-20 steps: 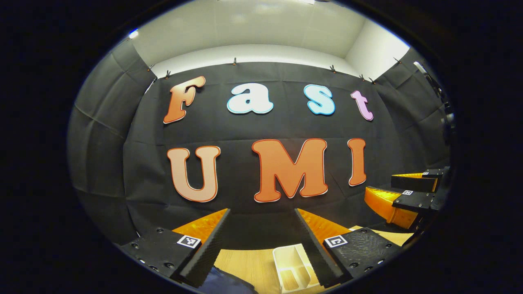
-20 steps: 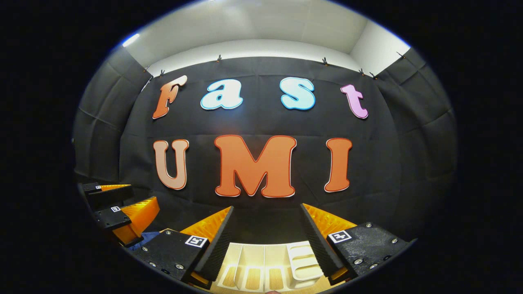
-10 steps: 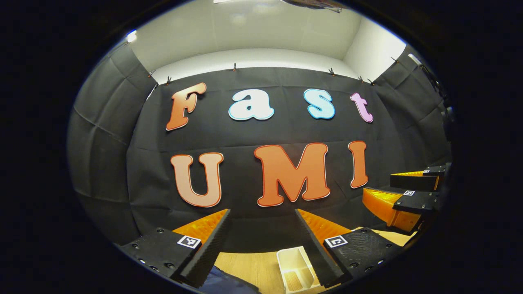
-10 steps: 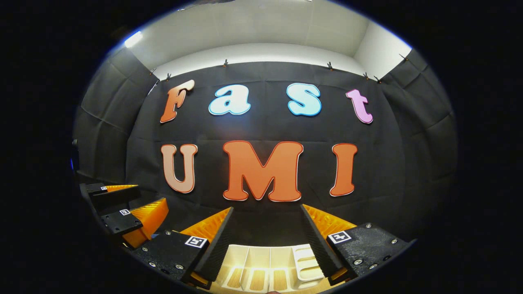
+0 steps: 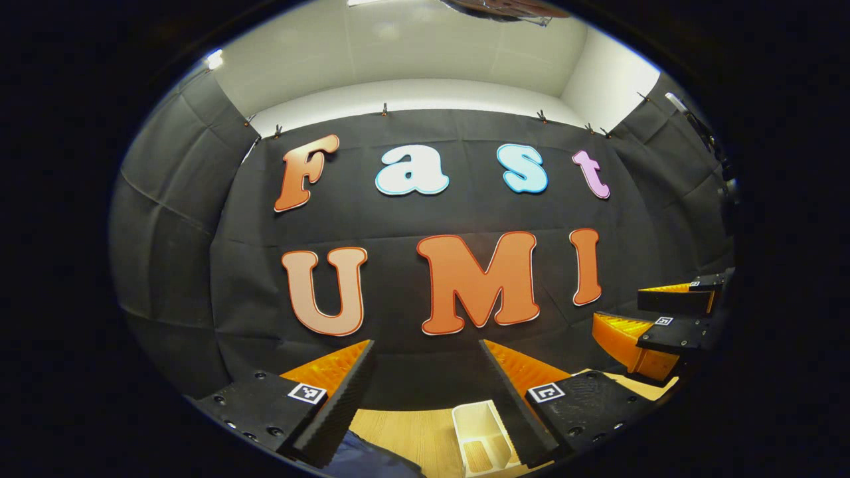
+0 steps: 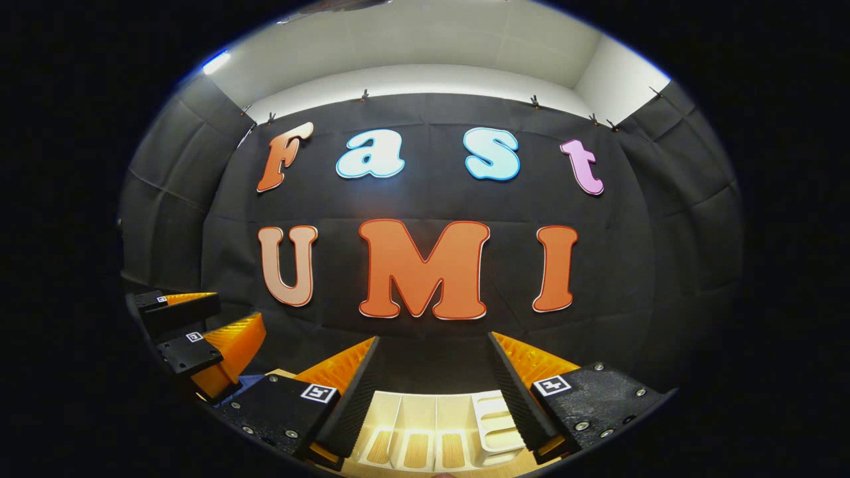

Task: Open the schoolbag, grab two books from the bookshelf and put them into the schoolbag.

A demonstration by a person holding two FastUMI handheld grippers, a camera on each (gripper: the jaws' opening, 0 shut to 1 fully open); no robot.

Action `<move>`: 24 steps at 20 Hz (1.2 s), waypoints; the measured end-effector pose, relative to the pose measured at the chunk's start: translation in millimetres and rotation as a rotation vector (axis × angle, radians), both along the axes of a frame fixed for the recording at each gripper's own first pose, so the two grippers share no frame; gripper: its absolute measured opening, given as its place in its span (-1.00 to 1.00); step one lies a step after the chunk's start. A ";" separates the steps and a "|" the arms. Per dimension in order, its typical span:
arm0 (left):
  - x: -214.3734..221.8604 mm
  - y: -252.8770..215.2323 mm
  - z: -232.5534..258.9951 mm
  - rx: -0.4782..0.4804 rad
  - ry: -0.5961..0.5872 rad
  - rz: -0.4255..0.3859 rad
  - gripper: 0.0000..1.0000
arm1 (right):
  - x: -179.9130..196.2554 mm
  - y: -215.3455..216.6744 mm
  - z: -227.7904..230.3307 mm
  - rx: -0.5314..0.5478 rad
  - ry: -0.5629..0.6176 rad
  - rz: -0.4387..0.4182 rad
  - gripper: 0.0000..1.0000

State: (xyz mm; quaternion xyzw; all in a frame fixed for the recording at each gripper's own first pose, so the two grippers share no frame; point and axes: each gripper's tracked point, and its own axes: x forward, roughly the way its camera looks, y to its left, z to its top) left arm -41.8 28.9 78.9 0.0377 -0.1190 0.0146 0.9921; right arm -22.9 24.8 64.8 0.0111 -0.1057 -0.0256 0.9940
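Left gripper (image 5: 425,372): fingers spread wide, nothing between them; raised above the wooden table (image 5: 412,431), facing the booth wall.
Right gripper (image 6: 431,365): fingers spread wide, holding nothing; seen also at the right edge of the left gripper view (image 5: 654,325).
Bookshelf (image 6: 431,431): white, with upright dividers, on the table directly below the right gripper.
Schoolbag (image 5: 372,458): dark blue fabric at the bottom edge, below the left gripper; whether open or closed cannot be told.

Bookshelf (image 6: 431,431) below right gripper (image 6: 431,372); jaws apart, unobstructed
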 end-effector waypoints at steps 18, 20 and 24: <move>6.2 -7.2 -5.2 -0.003 0.012 0.004 0.88 | 1.1 -5.5 -9.2 -0.004 0.028 -0.018 0.83; 6.5 -8.9 -3.6 -0.008 0.001 -0.001 0.88 | 3.0 -6.6 -8.4 -0.004 0.027 -0.019 0.83; 7.8 -10.6 -5.7 0.001 0.010 -0.002 0.92 | 4.5 -6.4 -12.8 -0.003 0.042 -0.022 0.83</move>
